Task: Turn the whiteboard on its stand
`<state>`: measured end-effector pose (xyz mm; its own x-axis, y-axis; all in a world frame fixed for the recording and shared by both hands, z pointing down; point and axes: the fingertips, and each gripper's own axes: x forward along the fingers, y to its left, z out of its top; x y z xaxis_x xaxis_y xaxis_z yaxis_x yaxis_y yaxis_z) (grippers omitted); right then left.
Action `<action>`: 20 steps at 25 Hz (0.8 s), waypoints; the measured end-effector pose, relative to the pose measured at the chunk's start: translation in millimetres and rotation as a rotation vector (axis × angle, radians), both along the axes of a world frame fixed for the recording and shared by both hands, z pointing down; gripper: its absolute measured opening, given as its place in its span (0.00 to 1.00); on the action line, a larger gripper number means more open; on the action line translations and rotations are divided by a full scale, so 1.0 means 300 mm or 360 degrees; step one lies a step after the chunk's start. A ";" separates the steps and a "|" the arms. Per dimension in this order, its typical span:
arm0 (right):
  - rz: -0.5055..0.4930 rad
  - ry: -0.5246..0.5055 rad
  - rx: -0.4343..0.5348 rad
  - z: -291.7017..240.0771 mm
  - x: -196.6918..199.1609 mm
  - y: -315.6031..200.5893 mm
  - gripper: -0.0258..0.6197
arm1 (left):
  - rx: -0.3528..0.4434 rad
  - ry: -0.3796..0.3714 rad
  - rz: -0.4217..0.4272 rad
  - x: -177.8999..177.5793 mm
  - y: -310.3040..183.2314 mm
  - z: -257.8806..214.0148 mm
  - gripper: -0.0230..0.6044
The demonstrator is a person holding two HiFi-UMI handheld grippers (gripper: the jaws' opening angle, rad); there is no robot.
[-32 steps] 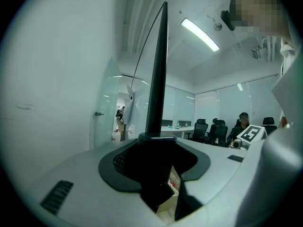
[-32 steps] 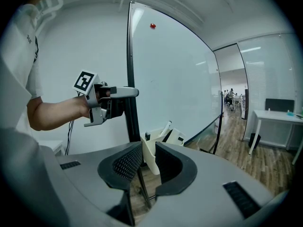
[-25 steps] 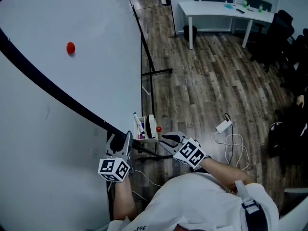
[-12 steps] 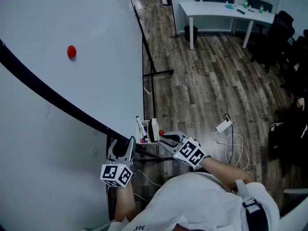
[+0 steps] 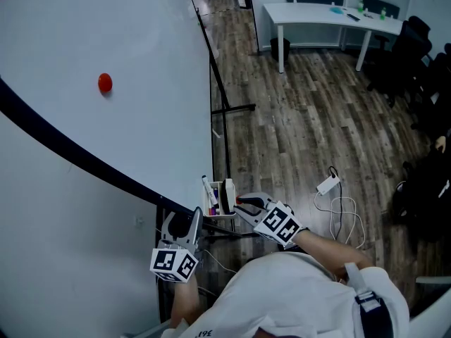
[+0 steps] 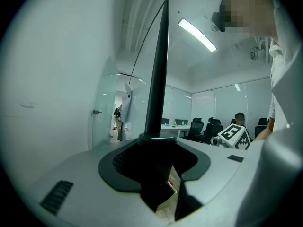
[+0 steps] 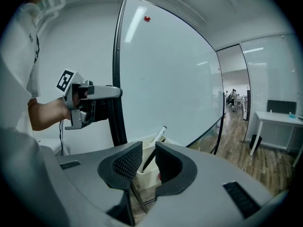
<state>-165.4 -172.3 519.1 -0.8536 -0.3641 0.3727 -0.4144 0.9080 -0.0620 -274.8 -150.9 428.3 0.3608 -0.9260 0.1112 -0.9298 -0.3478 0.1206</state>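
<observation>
Clamps left tongs [image 5: 182,224] on the black edge of the whiteboard [image 5: 106,160], lower centre. Holds right tongs [image 5: 243,204] narrowly spread just right of there, marker tray [image 5: 220,201] corner in the gap. Has the whiteboard slanting across the left side, red magnet [image 5: 104,83] upper left.

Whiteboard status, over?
Left gripper clamped on whiteboard edge. Right gripper at pen tray, grip unclear. Loose cable on floor beside the stand.
</observation>
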 end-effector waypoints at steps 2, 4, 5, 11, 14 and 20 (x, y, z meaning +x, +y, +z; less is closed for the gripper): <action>0.0002 -0.0002 -0.0001 -0.011 -0.004 -0.004 0.20 | -0.0003 -0.0001 0.0005 0.001 0.005 -0.010 0.33; 0.0004 -0.0003 -0.0004 -0.020 -0.007 -0.007 0.20 | -0.0007 -0.0001 0.0008 0.002 0.009 -0.020 0.33; 0.0005 -0.0003 -0.0006 -0.024 -0.007 -0.008 0.20 | -0.0009 -0.0001 0.0009 0.003 0.010 -0.025 0.33; 0.0009 -0.0002 -0.0009 -0.030 -0.002 -0.018 0.20 | -0.0012 -0.0001 0.0014 0.010 0.003 -0.032 0.33; 0.0009 -0.0006 -0.0016 -0.028 -0.006 -0.001 0.20 | -0.0026 0.0002 0.0007 0.005 0.017 -0.028 0.33; 0.0020 0.0002 -0.0008 -0.011 0.003 -0.004 0.20 | -0.0019 0.0020 -0.0012 -0.002 0.002 -0.015 0.34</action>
